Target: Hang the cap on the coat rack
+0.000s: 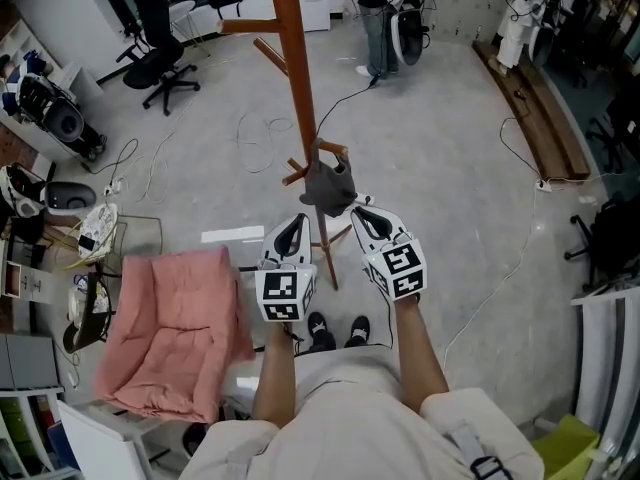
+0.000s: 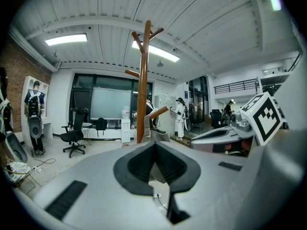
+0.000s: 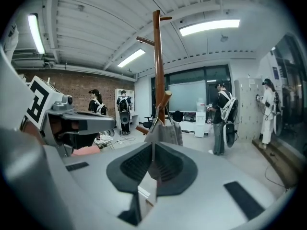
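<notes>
A brown wooden coat rack (image 1: pixel 295 58) stands on the grey floor ahead of me. A grey cap (image 1: pixel 328 188) hangs on one of its low pegs. My left gripper (image 1: pixel 297 224) and right gripper (image 1: pixel 362 210) are side by side just below the cap, both pointing at it. In the left gripper view the jaws of the left gripper (image 2: pixel 154 145) meet, with the cap (image 2: pixel 155 134) small beyond them beside the pole (image 2: pixel 142 90). In the right gripper view the right gripper (image 3: pixel 152 145) is shut and holds nothing, and the cap (image 3: pixel 164 131) hangs a short way past its tips.
A pink cushioned seat (image 1: pixel 175 333) lies at my left. Cables (image 1: pixel 265 133) trail over the floor round the rack's foot. A black office chair (image 1: pixel 165 63) stands far left, a person (image 1: pixel 375 18) stands behind the rack, and a long wooden bench (image 1: pixel 540 108) runs along the right.
</notes>
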The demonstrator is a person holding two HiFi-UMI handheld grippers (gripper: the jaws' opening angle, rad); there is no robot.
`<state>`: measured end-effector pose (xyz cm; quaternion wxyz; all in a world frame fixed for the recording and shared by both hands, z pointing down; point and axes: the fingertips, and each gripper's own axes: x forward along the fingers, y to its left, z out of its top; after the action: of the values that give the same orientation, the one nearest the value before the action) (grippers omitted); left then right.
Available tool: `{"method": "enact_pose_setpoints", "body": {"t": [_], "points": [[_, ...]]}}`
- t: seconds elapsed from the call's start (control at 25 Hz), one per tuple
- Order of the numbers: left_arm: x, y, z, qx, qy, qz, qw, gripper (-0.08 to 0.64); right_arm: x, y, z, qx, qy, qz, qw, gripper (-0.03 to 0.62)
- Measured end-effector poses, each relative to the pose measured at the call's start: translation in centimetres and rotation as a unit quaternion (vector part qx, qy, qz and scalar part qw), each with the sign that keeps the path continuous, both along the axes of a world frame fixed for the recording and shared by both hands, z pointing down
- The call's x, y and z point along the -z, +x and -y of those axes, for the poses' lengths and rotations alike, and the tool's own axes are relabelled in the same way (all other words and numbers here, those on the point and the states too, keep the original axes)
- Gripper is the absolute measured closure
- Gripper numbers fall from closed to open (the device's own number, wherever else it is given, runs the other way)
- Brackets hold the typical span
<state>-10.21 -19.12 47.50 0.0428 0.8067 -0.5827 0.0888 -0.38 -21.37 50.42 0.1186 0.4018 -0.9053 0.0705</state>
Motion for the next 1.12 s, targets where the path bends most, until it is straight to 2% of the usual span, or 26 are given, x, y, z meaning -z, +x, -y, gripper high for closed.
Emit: {"method": "enact_pose_setpoints", "body": {"t": [0.48, 0.84, 1.12], "points": [[-0.4, 0.0, -0.3, 0.003, -0.004, -0.005, 1.0000, 0.552, -0.5, -0.3, -0.5, 0.015, -0.001, -0.012, 1.000, 0.589], [-0.7, 0.3, 0.0, 0.002, -0.009, -0.006, 0.9999, 0.552, -1.6, 2.8, 1.0, -0.040, -0.029, -0.013, 0.999, 0.589], [-0.2, 0.1, 0.4, 0.011, -0.005, -0.006, 0.9999, 0.552, -1.7, 3.1, 1.3, -0.044, -0.039, -0.009, 0.998, 0.589]]}}
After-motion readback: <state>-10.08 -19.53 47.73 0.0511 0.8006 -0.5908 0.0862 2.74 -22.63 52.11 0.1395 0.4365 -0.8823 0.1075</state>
